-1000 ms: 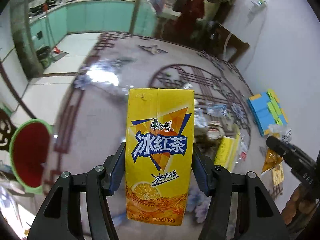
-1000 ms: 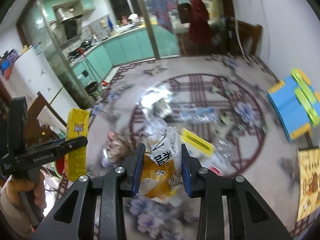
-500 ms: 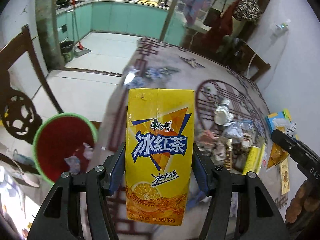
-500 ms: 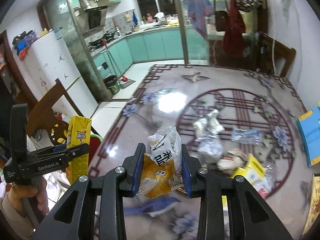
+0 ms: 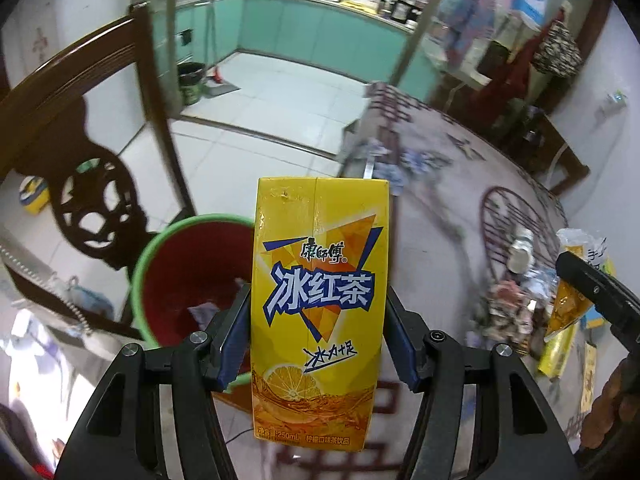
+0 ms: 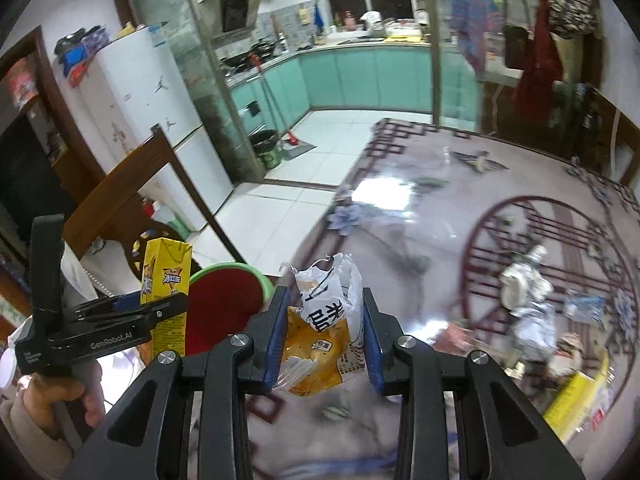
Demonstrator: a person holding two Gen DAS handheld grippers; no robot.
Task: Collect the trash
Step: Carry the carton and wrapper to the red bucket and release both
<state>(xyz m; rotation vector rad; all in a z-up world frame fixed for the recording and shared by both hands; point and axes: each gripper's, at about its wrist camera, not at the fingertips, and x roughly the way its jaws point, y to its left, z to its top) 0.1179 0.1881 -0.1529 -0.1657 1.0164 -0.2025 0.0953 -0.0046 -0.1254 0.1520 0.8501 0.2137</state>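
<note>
My left gripper [image 5: 318, 332] is shut on a yellow iced-tea carton [image 5: 318, 304], held upright just right of and above a red bin with a green rim [image 5: 176, 280]. The bin holds some scraps. My right gripper [image 6: 324, 332] is shut on a crumpled yellow and white snack bag [image 6: 324, 328], to the right of the bin [image 6: 224, 304]. The left gripper with the carton [image 6: 166, 292] shows in the right wrist view, and the right gripper's bag [image 5: 564, 304] shows at the right of the left wrist view.
A dark wooden chair [image 5: 80, 152] stands close behind the bin. A pile of litter [image 6: 532, 312] lies on the patterned floor to the right, with a yellow box [image 6: 576, 400]. A white fridge [image 6: 136, 120] and teal kitchen cabinets [image 6: 360, 76] stand further back.
Both grippers have swung left, away from the litter pile and toward the bin. The bin is now larger and closer beside the carton. Both still hold their items.
</note>
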